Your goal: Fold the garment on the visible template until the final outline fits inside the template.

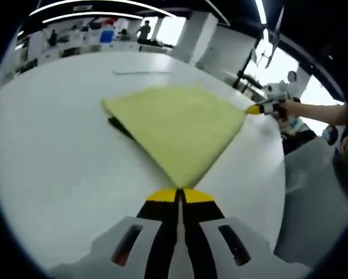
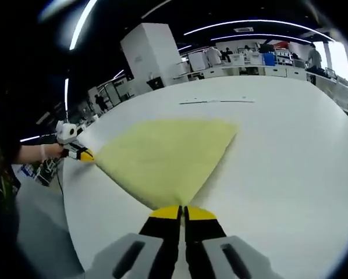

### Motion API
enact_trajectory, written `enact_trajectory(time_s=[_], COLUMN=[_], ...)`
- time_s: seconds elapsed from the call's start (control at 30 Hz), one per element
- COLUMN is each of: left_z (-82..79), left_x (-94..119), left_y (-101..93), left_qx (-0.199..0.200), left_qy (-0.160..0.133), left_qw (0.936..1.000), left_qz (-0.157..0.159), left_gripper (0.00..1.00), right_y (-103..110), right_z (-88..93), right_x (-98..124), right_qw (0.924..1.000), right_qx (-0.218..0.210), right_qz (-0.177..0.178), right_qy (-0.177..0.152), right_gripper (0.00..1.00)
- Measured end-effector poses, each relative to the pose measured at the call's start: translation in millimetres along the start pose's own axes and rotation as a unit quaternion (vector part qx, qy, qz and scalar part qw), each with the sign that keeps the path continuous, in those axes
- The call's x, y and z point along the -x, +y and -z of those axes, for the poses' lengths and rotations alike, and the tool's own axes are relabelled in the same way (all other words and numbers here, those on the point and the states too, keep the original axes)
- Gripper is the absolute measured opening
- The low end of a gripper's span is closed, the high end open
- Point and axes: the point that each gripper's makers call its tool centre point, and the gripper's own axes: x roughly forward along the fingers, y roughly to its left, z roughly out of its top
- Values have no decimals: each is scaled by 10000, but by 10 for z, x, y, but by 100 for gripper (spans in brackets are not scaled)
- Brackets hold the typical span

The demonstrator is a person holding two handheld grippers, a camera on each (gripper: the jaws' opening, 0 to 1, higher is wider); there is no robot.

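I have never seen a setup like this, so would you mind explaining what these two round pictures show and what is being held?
There is no robot arm here: a person holds a handheld two-jaw gripper in each hand, and each carries a fisheye camera looking along its jaws. In the left gripper view, the left gripper is closed on one corner of a yellow garment lying on a white table; the right gripper pinches the neighbouring corner. The right gripper view shows the same garment from that gripper's side. A dark edge peeks out beneath the garment; I cannot tell whether it is the template.
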Motion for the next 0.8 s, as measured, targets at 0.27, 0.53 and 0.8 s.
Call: enact_trajectory(time_s=[0.27,0.53,0.8], left_z=[197,411,452], left_x=[174,319,304], left_y=[-223,-508,-542], left_qx=[229,496,547], left_qy=[-37,-174,-239], left_qw=[9997,9986,9982], left_qz=[21,95,32], left_gripper=[0,0,0], right_y=[290,449,485], right_z=[358,585,622], right_x=[248,443,464], right_qw=[9998,9995,9996], right_qx=[-46,-100,-113], right_qz=[-153,-207,-171], right_qy=[139,196,208], right_gripper=[0,0,0])
